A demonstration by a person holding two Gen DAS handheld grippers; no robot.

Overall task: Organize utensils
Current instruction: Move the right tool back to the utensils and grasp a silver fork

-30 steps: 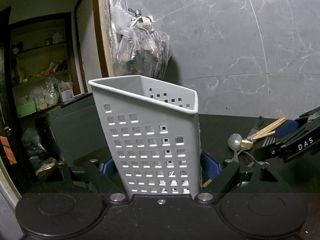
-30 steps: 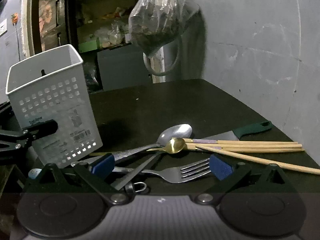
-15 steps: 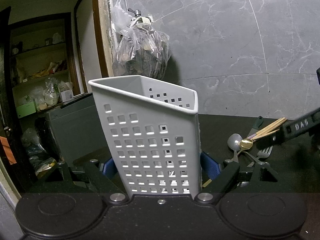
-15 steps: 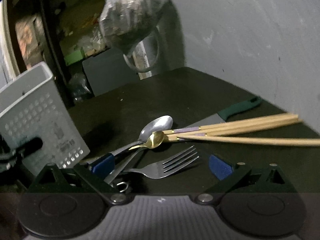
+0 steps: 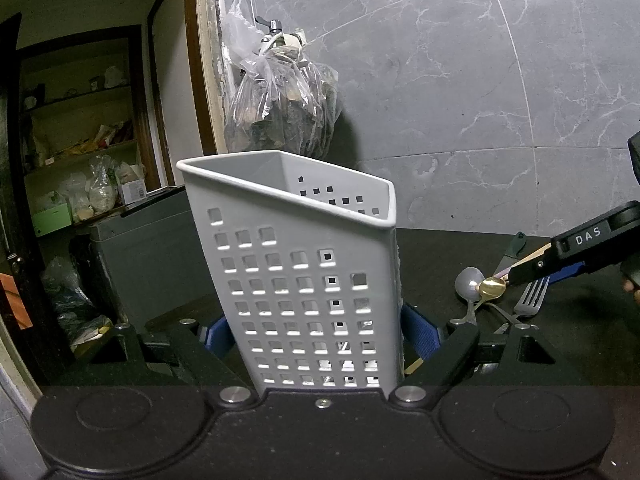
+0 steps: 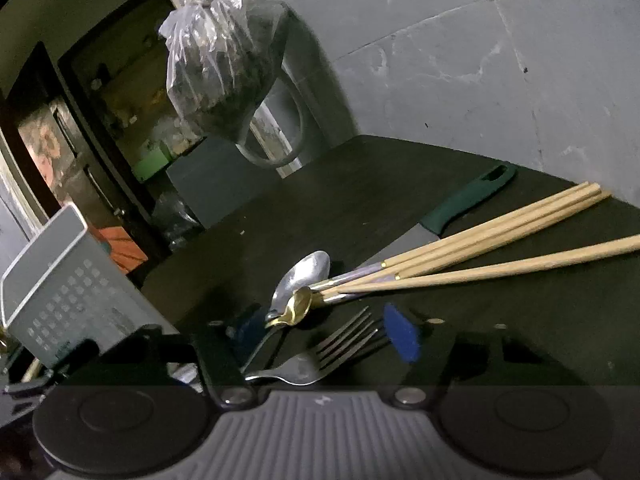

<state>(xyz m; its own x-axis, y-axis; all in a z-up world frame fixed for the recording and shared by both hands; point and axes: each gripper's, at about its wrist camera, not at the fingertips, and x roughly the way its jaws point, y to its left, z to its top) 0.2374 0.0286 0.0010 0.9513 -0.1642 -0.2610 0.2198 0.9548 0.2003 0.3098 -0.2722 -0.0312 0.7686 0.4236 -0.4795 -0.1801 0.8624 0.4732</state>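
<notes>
My left gripper [image 5: 316,336] is shut on a white perforated utensil holder [image 5: 304,280], its blue pads pressing both side walls; the holder stands upright on the black table [image 5: 440,248]. To its right lie a silver spoon [image 5: 468,282], a small gold spoon [image 5: 493,288] and a fork [image 5: 530,300]. In the right wrist view my right gripper [image 6: 326,334] is rolled and low over the fork [image 6: 344,340], jaws closing, the tines between its pads without contact. Wooden chopsticks [image 6: 500,240] and a green-handled knife [image 6: 468,200] lie beyond. The holder [image 6: 72,292] is at far left.
A filled plastic bag [image 5: 280,108] hangs from a tap on the grey marble wall [image 5: 480,80] behind the table. A grey box [image 5: 148,248] and cluttered shelves [image 5: 80,152] are past the table's left edge. The table's far corner meets the wall.
My right gripper rolled and slid toward the fork, and its jaws narrowed around the tines. In the left wrist view its finger shifted up and right. The left gripper and holder stayed put.
</notes>
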